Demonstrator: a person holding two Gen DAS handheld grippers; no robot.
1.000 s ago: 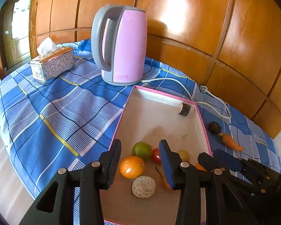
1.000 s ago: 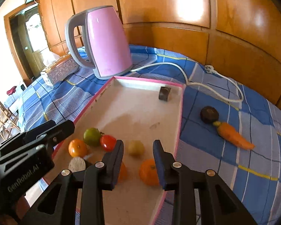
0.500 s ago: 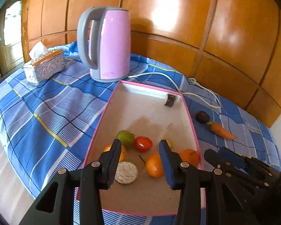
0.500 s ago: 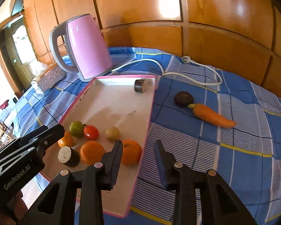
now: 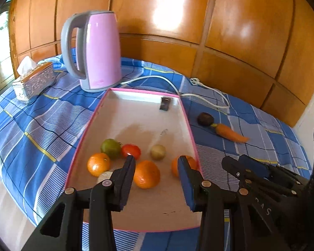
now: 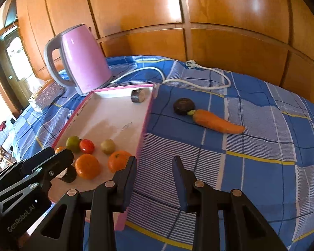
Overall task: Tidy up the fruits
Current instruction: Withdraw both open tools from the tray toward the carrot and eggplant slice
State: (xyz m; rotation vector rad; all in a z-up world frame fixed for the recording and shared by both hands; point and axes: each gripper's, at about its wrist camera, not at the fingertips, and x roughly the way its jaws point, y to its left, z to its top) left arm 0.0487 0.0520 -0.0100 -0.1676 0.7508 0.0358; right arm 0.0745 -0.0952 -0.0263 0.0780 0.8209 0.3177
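Note:
A pink-rimmed tray (image 5: 186, 115) holds three oranges (image 5: 147, 174), a green fruit (image 5: 110, 148), a red tomato (image 5: 131, 150) and a small yellowish fruit (image 5: 158, 151). On the cloth to the tray's right lie a carrot (image 6: 217, 122) and a dark round fruit (image 6: 183, 105). My left gripper (image 5: 157, 163) hovers open over the tray's near end, above the oranges, holding nothing. My right gripper (image 6: 155, 163) is open and empty over the cloth, just right of the tray's rim (image 6: 145, 121).
A pink kettle (image 5: 96, 50) stands behind the tray, its white cable (image 5: 198, 94) trailing right. A silver tissue box (image 5: 34, 81) sits far left. A dark cylinder (image 5: 165, 103) lies at the tray's far end. Wooden panelling backs the table; its edge falls away on the left.
Both grippers have shifted right and rolled a little. The right one has left the tray and now hangs over the cloth beside its rim. No fruit has moved.

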